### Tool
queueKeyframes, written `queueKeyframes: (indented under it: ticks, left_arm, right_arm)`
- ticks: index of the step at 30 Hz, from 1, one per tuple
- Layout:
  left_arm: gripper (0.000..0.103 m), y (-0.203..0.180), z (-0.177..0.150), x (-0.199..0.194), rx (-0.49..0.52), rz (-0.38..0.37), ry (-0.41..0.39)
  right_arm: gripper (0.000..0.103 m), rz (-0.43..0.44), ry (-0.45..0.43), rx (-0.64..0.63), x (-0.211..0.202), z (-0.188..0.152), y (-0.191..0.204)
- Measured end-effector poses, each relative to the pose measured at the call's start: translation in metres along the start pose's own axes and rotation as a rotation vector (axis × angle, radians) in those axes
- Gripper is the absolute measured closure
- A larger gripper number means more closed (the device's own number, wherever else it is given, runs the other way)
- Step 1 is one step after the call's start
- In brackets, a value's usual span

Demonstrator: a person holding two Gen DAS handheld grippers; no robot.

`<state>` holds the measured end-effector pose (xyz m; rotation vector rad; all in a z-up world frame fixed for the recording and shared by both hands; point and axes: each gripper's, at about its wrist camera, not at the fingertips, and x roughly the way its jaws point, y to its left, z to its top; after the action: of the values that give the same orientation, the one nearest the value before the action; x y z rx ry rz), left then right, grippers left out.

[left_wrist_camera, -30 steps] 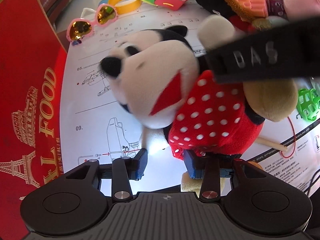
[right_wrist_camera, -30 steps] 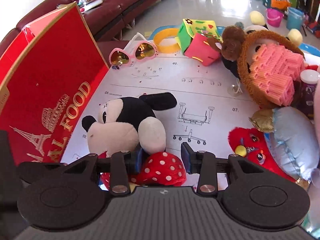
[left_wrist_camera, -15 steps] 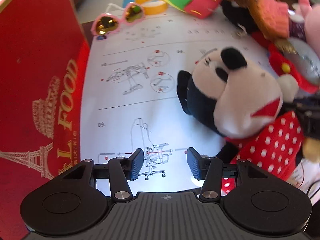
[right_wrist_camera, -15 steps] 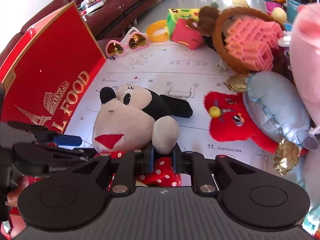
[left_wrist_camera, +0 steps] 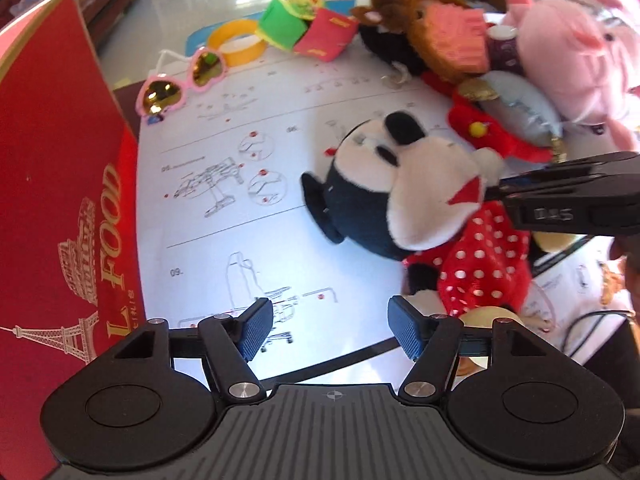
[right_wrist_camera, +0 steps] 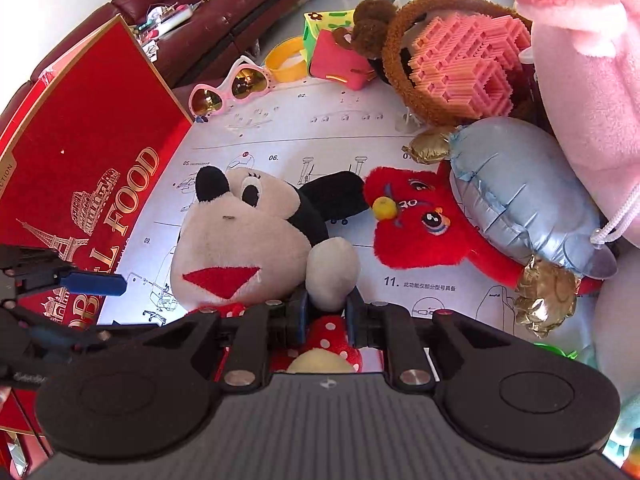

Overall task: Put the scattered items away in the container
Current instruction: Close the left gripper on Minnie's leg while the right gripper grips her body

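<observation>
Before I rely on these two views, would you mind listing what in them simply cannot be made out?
- Red box: its inside is not shown; both views show only a printed side, cut off by the left edge.
- Mouse plush: lower body hidden behind the right gripper in the right wrist view.
- Pink plush: cut off by the frame edge in both views.
- Printed sheet: small text unreadable.

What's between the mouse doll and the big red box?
Only bare instruction sheet, seen in the right wrist view, between the mouse doll and the red box, plus the left tool's blue pad.
</observation>
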<state>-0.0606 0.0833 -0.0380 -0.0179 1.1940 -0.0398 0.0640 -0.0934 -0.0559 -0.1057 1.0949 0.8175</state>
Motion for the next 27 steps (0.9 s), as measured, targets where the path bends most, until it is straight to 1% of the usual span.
queueKeyframes:
  ticks: [3, 5, 8, 9, 12, 13, 16, 19, 22, 23, 24, 26, 27]
  left_arm:
    - [0.027, -0.004, 0.004, -0.009, 0.025, 0.003, -0.017]
    - [0.027, -0.004, 0.010, -0.011, 0.013, -0.007, -0.017]
    - [0.026, -0.002, 0.016, -0.016, -0.017, -0.078, -0.029]
    - [0.026, -0.004, 0.018, -0.016, -0.006, -0.082, -0.028]
    - [0.027, -0.017, 0.016, -0.005, 0.081, -0.014, 0.000]
    - [0.027, -0.018, 0.014, 0.000, 0.101, -0.004, 0.016]
    - [0.028, -0.021, 0.008, 0.012, 0.154, 0.001, 0.057]
    - [0.028, -0.031, 0.002, 0.014, 0.226, -0.014, 0.057]
    - [0.030, -0.041, 0.000, 0.016, 0.283, -0.001, 0.043]
    - [0.032, -0.042, 0.001, 0.019, 0.286, 0.002, 0.051]
    - [0.042, -0.043, 0.003, 0.021, 0.285, -0.001, 0.058]
    - [0.048, -0.045, 0.004, 0.025, 0.293, -0.019, 0.070]
    - [0.048, -0.046, 0.002, 0.025, 0.303, -0.019, 0.073]
  right_arm:
    - [0.082, 0.001, 0.002, 0.003, 0.001, 0.000, -0.001]
    - [0.082, 0.000, 0.003, -0.002, 0.000, 0.001, 0.001]
    - [0.082, 0.004, -0.002, -0.014, -0.002, 0.000, 0.004]
    - [0.082, 0.000, -0.003, -0.019, -0.002, 0.000, 0.005]
    - [0.082, -0.001, -0.002, -0.022, -0.002, 0.001, 0.005]
    - [0.082, -0.001, -0.002, -0.022, -0.002, 0.001, 0.005]
    - [0.081, 0.001, -0.004, -0.024, -0.002, 0.000, 0.006]
    - [0.079, 0.001, -0.005, -0.032, -0.002, 0.001, 0.007]
    - [0.079, 0.002, -0.005, -0.033, -0.001, 0.001, 0.008]
    - [0.079, -0.001, -0.006, -0.037, -0.002, 0.001, 0.009]
    - [0.079, -0.004, -0.008, -0.042, -0.002, 0.001, 0.010]
    - [0.079, -0.005, -0.011, -0.043, -0.002, 0.002, 0.011]
    - [0.079, -0.001, -0.011, -0.040, -0.003, 0.002, 0.011]
